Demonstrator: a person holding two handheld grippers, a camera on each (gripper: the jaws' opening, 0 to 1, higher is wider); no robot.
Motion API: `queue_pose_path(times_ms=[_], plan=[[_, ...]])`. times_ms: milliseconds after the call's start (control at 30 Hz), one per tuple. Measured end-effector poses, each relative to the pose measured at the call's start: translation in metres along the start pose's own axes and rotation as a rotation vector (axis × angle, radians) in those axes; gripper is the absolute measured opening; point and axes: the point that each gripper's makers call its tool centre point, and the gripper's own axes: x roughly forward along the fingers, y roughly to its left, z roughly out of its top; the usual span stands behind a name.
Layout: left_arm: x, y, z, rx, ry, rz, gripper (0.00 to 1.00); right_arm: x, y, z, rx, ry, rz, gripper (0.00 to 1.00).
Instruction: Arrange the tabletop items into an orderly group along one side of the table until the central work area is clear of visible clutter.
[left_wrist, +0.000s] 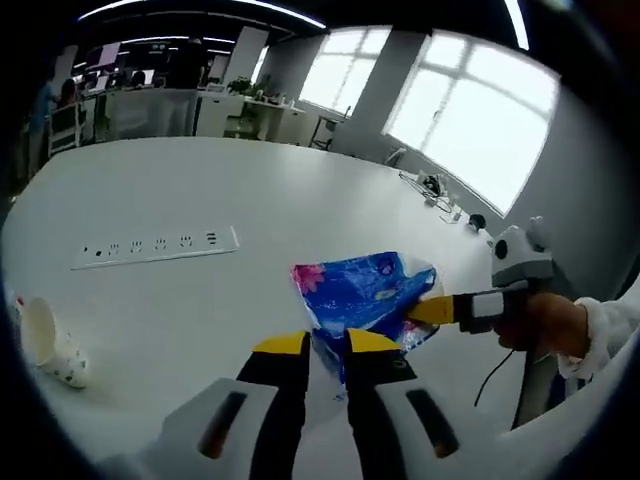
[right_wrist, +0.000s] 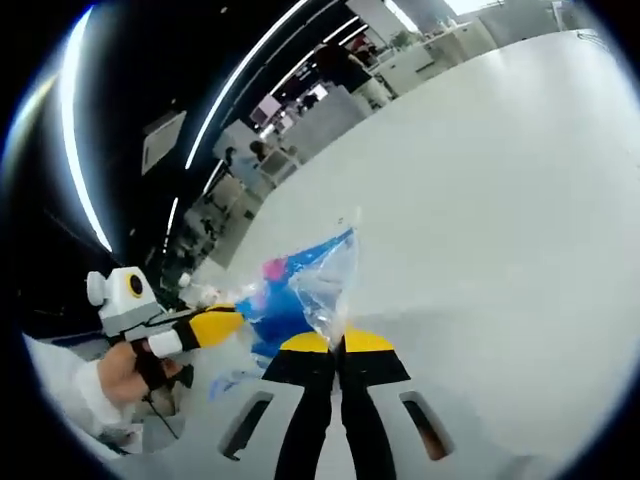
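Left tongs (left_wrist: 328, 345): jaws nearly together, pinching the near corner of a blue floral plastic bag (left_wrist: 365, 290). Right tongs (right_wrist: 336, 343): jaws pressed together on a clear, crinkled flap of the same bag (right_wrist: 300, 290). In the left gripper view the right tongs (left_wrist: 428, 310) come in from the right and bite the bag's far edge; in the right gripper view the left tongs (right_wrist: 222, 322) enter from the left at the bag's other side. So the bag hangs between the two pairs of tongs, stretched just above the white table (left_wrist: 260, 190).

Beyond the left tongs: a white power strip (left_wrist: 155, 246) lies ahead and to the left, well apart; a tipped paper cup (left_wrist: 50, 345) sits far left, near the table's edge.

Judgement: step in hand is carrying or folding the bag toward one side. To do it well, hold both grips firm, move both hands together so the thin film does not tear or slip, and lower it flat near the cup and strip rather than dropping it mid-table.
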Motion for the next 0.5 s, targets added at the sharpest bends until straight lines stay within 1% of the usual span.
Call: queue_pose_path(times_ms=[67,100,233,333,400,500], plan=[[0.007,0.002,-0.005,-0.014,0.021,0.004,0.14,0.005,-0.004,0.002,0.018,0.001,0.001,0.00],[0.009,0.003,-0.005,-0.011,0.020,0.005,0.15,0.007,-0.006,0.002,0.018,0.003,0.002,0.00],[0.019,0.005,-0.012,-0.004,0.045,0.006,0.18,0.018,-0.014,0.002,0.004,0.039,0.008,0.00],[0.026,0.007,-0.018,0.015,0.067,0.007,0.24,0.026,-0.020,-0.001,-0.007,0.075,0.006,0.00],[0.032,0.008,-0.025,0.018,0.095,0.004,0.28,0.031,-0.026,-0.003,-0.012,0.089,-0.002,0.00],[0.037,0.008,-0.032,0.027,0.118,0.002,0.33,0.037,-0.033,-0.008,-0.019,0.113,-0.011,0.00]])
